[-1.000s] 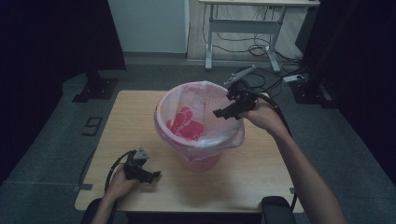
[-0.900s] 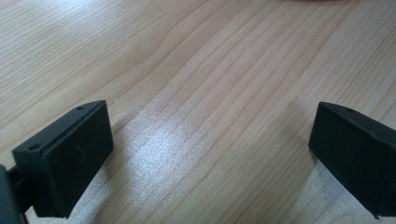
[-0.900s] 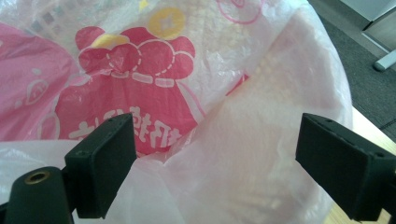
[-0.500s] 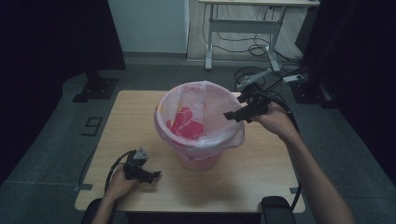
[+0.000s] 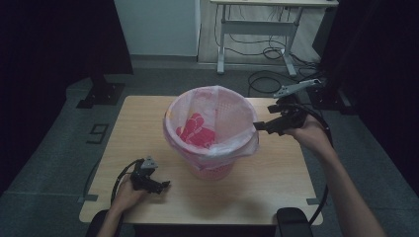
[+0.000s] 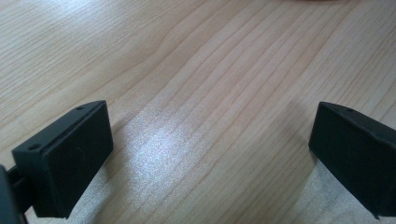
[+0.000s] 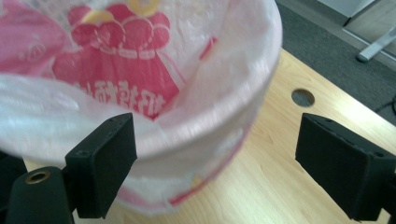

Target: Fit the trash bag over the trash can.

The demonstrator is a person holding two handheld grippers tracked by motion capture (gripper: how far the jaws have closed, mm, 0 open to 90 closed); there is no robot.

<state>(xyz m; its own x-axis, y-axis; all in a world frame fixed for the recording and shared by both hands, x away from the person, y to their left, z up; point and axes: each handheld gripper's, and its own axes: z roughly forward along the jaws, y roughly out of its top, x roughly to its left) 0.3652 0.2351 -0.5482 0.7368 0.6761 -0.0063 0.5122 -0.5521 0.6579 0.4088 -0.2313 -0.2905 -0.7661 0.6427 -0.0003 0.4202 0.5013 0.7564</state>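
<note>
A pink bin point(image 5: 213, 171) lined with a pink-and-white plastic bag point(image 5: 220, 111) bearing red print stands at the middle of the wooden table point(image 5: 276, 182). My right gripper point(image 5: 258, 126) hovers just right of the bin's rim, pointing at it. Its jaws are open, and in the right gripper view point(image 7: 219, 163) the bag's folded rim point(image 7: 196, 126) lies ahead of them, untouched. My left gripper point(image 5: 162, 185) rests on the table at the front left, open. In the left gripper view point(image 6: 210, 154) only bare wood lies between the jaws.
A round hole point(image 7: 302, 97) is cut in the tabletop beyond the bin. On the floor behind stand a white-legged desk point(image 5: 257, 27), loose cables point(image 5: 267, 81) and a black stand base point(image 5: 101, 94). A dark seat edge point(image 5: 291, 219) sits at the table's front right.
My right gripper has drawn back to the right, from over the bin's rim to just outside it, jaws staying open. The left gripper has not moved.
</note>
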